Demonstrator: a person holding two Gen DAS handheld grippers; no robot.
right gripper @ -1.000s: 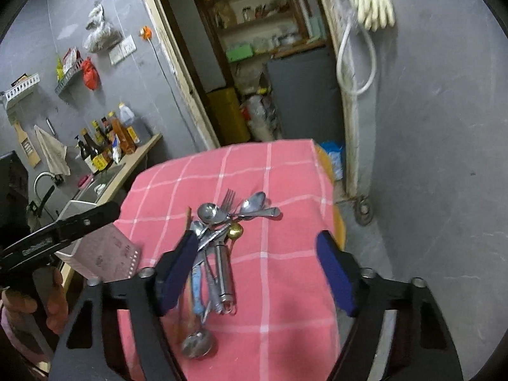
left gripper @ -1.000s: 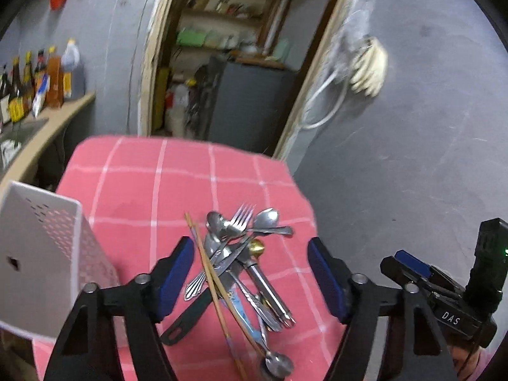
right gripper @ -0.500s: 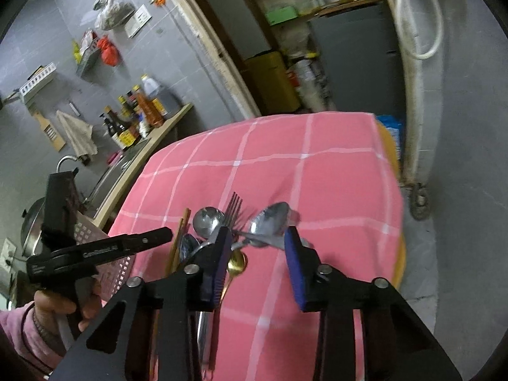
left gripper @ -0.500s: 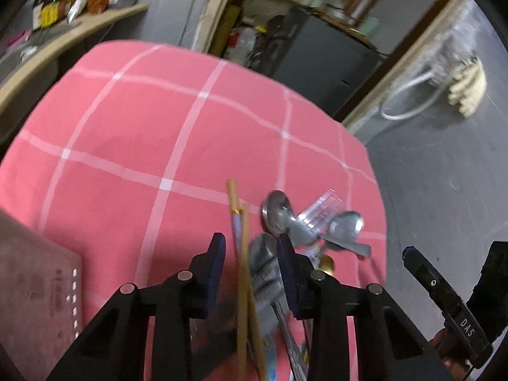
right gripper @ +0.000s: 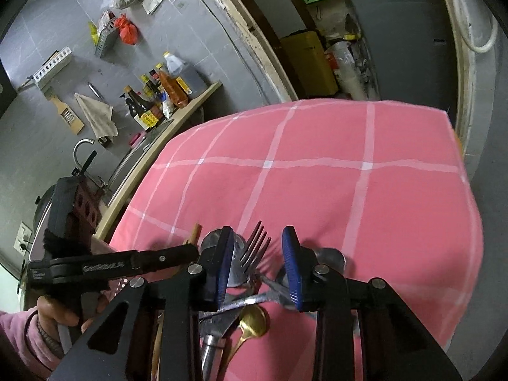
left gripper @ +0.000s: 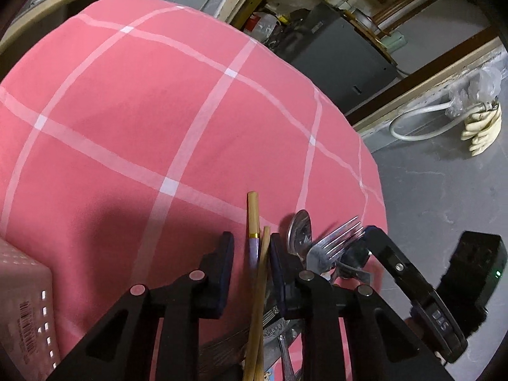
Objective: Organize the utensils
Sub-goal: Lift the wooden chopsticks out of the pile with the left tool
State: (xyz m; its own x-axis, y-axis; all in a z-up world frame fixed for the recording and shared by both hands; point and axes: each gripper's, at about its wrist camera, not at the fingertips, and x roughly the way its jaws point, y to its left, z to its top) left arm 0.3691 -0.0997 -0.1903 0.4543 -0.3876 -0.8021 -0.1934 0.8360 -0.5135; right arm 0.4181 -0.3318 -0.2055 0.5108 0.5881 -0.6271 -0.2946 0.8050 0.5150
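Note:
A pile of utensils lies on the pink checked tablecloth. My left gripper points down over two wooden chopsticks, which lie between its closing jaws; the right pad touches one chopstick and a gap shows at the left pad. A steel fork lies between the fingers of my right gripper, clear of both blue pads. Steel spoons and a gold spoon lie in the same pile. The right wrist view shows the left gripper's finger just left of the pile, held by a hand in a pink sleeve.
A white perforated basket stands on the cloth at the lower left. The far half of the cloth bears nothing. The table ends at the right over a grey floor. A counter with bottles runs along the left.
Both grippers came down onto the pile and their jaws narrowed a lot. The left now straddles the chopsticks, the right the fork.

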